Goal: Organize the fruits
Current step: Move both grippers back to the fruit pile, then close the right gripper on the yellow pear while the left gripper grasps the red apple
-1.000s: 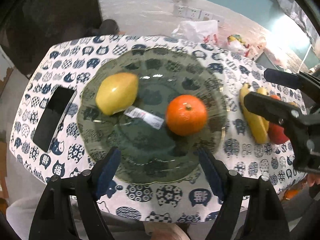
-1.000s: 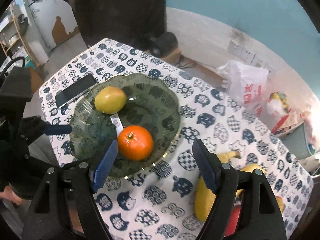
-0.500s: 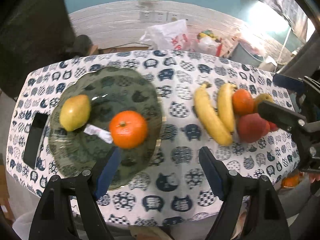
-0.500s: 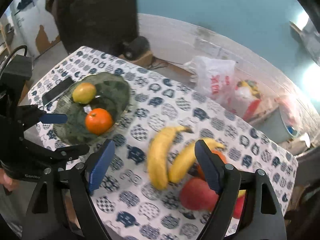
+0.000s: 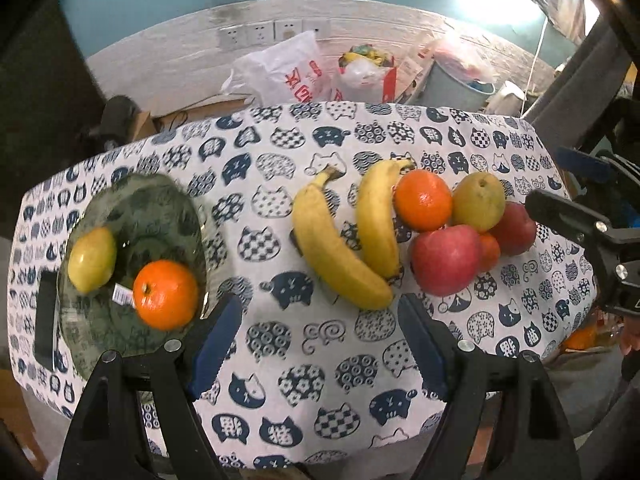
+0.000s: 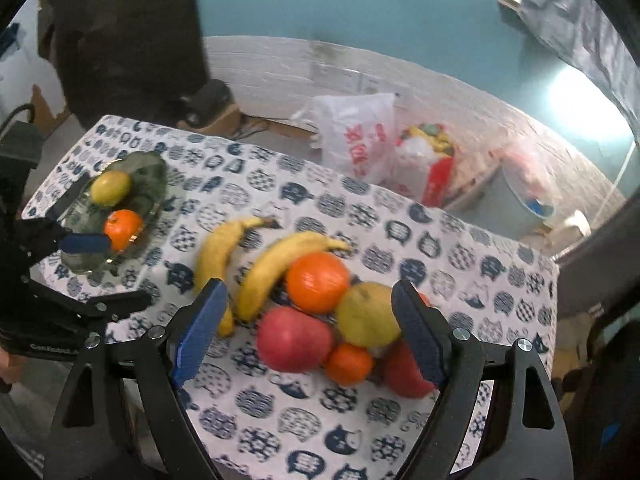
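Note:
A green glass plate [image 5: 168, 216] at the table's left holds a yellow-green pear [image 5: 91, 260] and an orange [image 5: 166, 294]. To the right lie two bananas [image 5: 336, 256], an orange [image 5: 423, 199], a pear [image 5: 479, 201], two red apples [image 5: 446, 266] and a small orange in a cluster. My left gripper [image 5: 320, 350] is open and empty above the cloth below the bananas. My right gripper [image 6: 310, 334] is open and empty, hovering over the fruit cluster [image 6: 316, 320]. The plate also shows in the right wrist view [image 6: 150, 178].
A dark phone [image 5: 44, 320] lies left of the plate. The table has a cat-print cloth [image 5: 280, 340]. Behind the table are plastic bags [image 5: 288, 72], a grey bucket [image 5: 456, 88] and a wall with sockets.
Both grippers have swung right, away from the plate toward the loose fruit. The right gripper now hangs over the apple and orange cluster. Both stayed open.

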Tool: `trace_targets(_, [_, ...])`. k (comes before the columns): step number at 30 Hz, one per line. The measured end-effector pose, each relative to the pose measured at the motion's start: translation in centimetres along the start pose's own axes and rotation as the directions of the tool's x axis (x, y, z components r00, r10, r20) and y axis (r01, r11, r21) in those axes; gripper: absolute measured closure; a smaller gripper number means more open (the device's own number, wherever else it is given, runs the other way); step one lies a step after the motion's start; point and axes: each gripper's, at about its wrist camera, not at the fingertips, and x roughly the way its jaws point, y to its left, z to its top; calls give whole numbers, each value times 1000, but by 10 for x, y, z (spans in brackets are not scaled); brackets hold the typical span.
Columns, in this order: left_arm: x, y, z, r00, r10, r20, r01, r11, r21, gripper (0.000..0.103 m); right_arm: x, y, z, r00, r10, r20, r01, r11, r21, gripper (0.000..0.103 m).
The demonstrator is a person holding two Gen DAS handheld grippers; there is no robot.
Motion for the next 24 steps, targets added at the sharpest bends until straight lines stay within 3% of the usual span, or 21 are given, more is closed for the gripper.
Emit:
trace_targets(10, [24, -23, 22, 999, 29, -24, -28, 998, 47, 21, 35, -44, -22, 995, -4, -98, 12, 996, 90, 20])
trace_targets(24, [69, -39, 46, 995, 18, -96, -12, 998, 62, 21, 92, -68, -29, 981, 28, -191, 3, 987, 159, 20])
